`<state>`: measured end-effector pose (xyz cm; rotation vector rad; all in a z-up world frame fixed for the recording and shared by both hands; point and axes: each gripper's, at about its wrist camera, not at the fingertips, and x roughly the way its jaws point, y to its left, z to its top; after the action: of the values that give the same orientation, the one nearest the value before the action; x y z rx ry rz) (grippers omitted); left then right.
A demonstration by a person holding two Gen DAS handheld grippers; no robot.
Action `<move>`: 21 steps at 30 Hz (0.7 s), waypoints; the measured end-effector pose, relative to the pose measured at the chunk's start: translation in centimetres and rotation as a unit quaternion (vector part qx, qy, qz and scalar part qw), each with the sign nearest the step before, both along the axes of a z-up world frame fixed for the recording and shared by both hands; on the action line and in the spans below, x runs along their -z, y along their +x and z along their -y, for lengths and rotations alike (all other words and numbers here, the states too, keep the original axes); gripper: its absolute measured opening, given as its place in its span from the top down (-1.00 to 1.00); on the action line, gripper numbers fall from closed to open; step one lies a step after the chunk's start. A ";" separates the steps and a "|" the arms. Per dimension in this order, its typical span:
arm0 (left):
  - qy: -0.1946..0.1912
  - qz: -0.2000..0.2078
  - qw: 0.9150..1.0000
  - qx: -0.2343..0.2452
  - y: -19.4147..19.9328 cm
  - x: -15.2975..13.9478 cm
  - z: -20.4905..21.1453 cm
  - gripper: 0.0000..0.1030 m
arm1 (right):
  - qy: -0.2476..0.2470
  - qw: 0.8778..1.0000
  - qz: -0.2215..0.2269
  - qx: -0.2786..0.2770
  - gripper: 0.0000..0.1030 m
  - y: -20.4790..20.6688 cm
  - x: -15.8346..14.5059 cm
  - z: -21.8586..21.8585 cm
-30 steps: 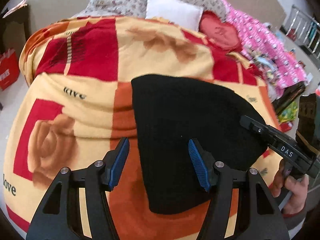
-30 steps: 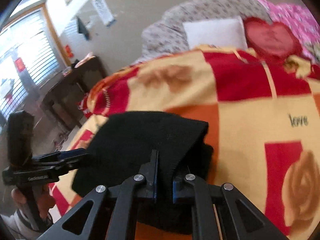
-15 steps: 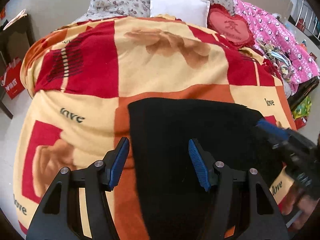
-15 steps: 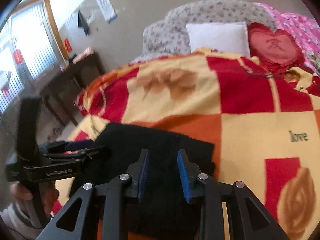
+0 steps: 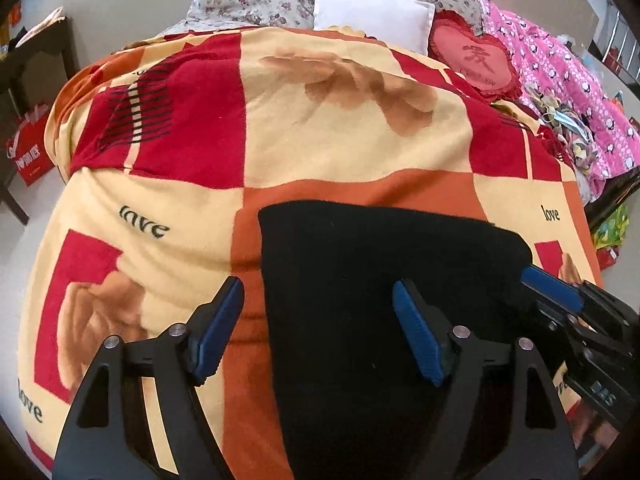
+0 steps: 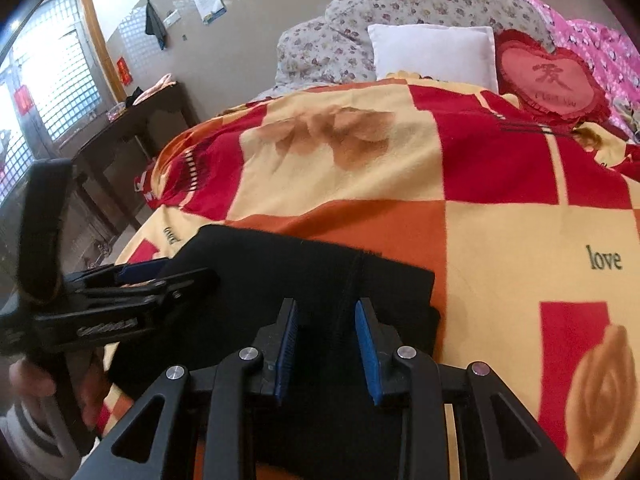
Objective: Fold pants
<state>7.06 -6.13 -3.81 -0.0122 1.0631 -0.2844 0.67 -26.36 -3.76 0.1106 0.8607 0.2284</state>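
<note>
Folded pants lie on the blanket under both tongs: left opening wide, right seemingly parted, gripping nothing

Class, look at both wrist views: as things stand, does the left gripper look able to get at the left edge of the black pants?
Probably yes. The left gripper hangs over that edge of the black pants, jaws opening with nothing between them; the right gripper is off to the side.

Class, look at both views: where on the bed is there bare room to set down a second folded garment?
Free: the patterned fleece blanket between the folded black pants and the white pillow. Crowded: the pink bedding heap beside the red heart cushion.
</note>
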 end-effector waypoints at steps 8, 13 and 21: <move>0.000 0.005 1.000 0.008 -2.3 -0.8 -0.2 -0.51 | -0.010 1.000 -0.001 -0.005 0.41 -3.6 -0.7 0.0; -0.004 0.005 1.000 0.003 -3.4 -1.1 -0.5 -0.51 | -0.003 1.000 -0.006 -0.003 0.40 -4.6 -0.1 0.3; -0.015 0.000 1.000 0.005 -5.6 -1.1 -1.1 -0.51 | -0.018 1.000 -0.014 -0.002 0.39 -5.1 0.9 0.0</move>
<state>1.51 -5.03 -2.71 -0.0344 1.0599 -0.3102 -4.45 -26.33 -4.67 0.0789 0.8925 0.2144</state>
